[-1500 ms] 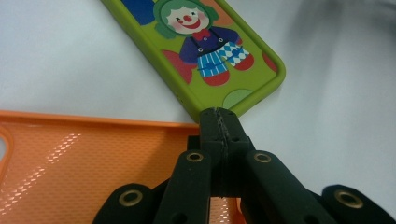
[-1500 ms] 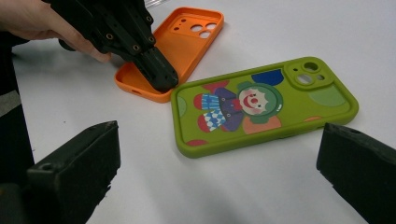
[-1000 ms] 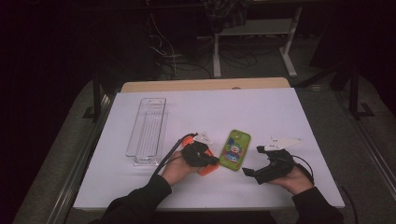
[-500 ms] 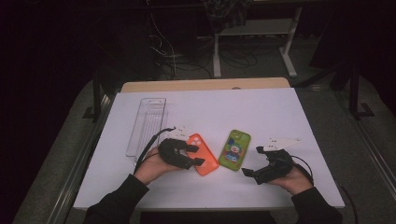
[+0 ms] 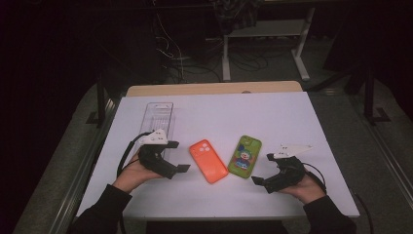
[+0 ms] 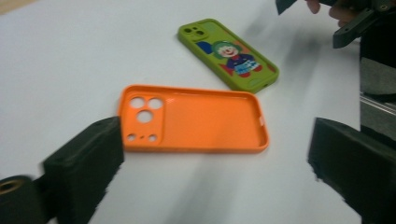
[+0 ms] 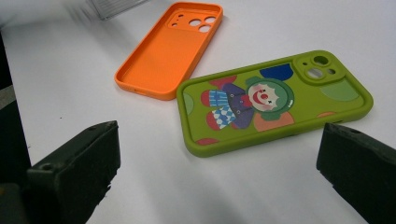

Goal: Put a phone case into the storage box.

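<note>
Orange silicone marks the phone case (image 5: 208,160) lying at the middle of the frame on the white surface (image 5: 292,117), hollow side up with its camera cut-outs toward the top. Your left claw (image 5: 175,156) sits just left of it, low in the frame, jaws spread wide and holding nothing; in the left gripper view the orange case (image 6: 196,121) lies flat between and beyond the two black jaws, not touched by either. Just right of it, apart by a narrow strip of surface, lies the green case (image 5: 245,156) with a clown picture, printed back up. Your right claw (image 5: 263,168) rests at the lower right of the frame, near that green case's bottom corner, jaws also wide apart and empty. A clear plastic tray (image 5: 158,117) stands at the upper left, above your left hand (image 5: 134,173).
</note>
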Demonstrator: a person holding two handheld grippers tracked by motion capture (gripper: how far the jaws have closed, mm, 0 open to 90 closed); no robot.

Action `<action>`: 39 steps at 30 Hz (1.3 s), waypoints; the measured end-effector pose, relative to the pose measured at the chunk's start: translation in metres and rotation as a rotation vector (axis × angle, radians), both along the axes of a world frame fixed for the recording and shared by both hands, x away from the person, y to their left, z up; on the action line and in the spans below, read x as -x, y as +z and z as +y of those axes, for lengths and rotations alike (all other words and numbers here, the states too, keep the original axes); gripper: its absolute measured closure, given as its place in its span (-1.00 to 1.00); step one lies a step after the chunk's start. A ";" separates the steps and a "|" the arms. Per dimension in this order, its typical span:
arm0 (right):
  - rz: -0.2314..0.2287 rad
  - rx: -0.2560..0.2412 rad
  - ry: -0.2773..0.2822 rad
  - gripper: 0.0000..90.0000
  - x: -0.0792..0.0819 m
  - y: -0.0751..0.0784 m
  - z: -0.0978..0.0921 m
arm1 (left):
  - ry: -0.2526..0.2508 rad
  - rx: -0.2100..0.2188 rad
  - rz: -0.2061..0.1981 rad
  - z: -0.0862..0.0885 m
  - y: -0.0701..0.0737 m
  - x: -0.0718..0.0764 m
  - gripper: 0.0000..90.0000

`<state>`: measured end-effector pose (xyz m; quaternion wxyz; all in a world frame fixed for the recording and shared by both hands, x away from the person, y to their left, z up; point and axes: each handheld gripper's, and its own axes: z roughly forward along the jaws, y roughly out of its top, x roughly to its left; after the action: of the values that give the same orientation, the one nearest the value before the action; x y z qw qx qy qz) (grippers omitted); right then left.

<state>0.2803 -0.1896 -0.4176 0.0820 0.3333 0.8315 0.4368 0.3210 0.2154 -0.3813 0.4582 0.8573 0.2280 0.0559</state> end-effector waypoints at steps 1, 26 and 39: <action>-0.002 0.001 0.001 -1.00 0.000 0.000 0.000 | 0.014 0.007 -0.002 0.005 0.000 0.001 -0.96; 0.028 0.015 -0.077 -1.00 -0.001 0.004 0.006 | 0.041 0.010 0.007 0.035 -0.012 0.006 -1.00; 0.048 0.041 -0.088 -1.00 -0.016 0.021 0.027 | 0.054 0.035 0.017 0.039 -0.009 0.005 -1.00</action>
<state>0.2960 -0.1630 -0.3965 0.0881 0.3783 0.8265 0.4075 0.3157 0.2542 -0.3904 0.4694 0.8432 0.2560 0.0568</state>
